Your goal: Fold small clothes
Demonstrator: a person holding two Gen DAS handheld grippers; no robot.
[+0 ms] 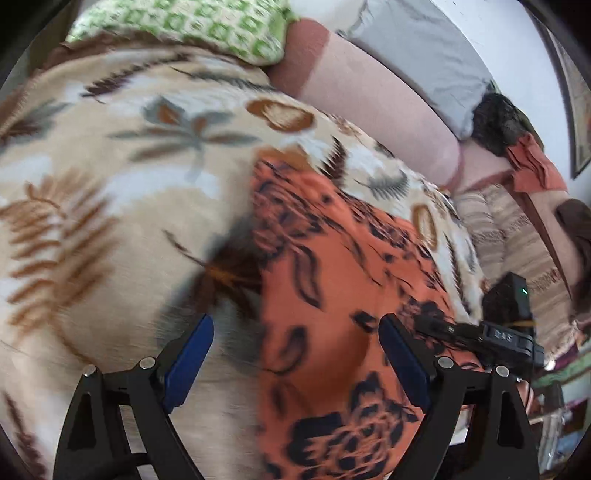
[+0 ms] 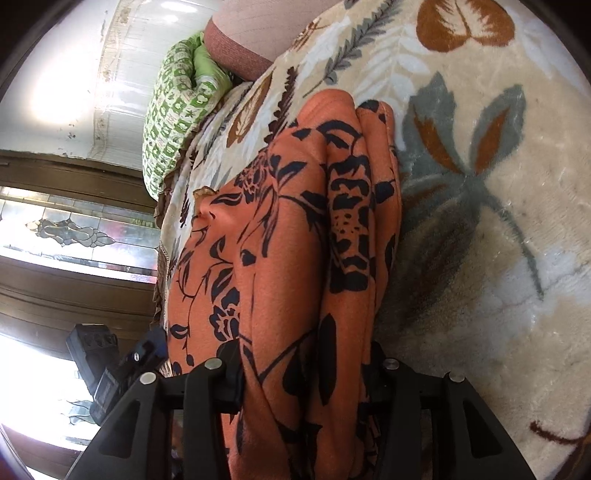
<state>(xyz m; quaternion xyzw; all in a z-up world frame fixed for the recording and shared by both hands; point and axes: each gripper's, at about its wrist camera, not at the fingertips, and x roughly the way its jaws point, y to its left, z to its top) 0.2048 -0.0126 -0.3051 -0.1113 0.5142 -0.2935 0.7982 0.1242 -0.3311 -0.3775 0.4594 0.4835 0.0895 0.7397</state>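
An orange garment with a black floral print [image 1: 332, 295] lies on a cream leaf-patterned blanket [image 1: 110, 184]. My left gripper [image 1: 295, 354] is open above the garment's left edge, blue pads [image 1: 188, 362] wide apart, nothing between them. In the right wrist view the same garment [image 2: 295, 240] is bunched into folds and runs down between my right gripper's [image 2: 306, 365] fingers, which are shut on it. The right gripper's body [image 1: 509, 325] shows at the right of the left wrist view.
A green patterned pillow [image 1: 192, 26] and a pink bolster [image 1: 369, 96] lie at the blanket's far side, with a grey pillow [image 1: 424, 55] behind. A rust cloth [image 1: 532, 166] lies to the right. A stained-glass window [image 2: 66, 232] is beyond the bed.
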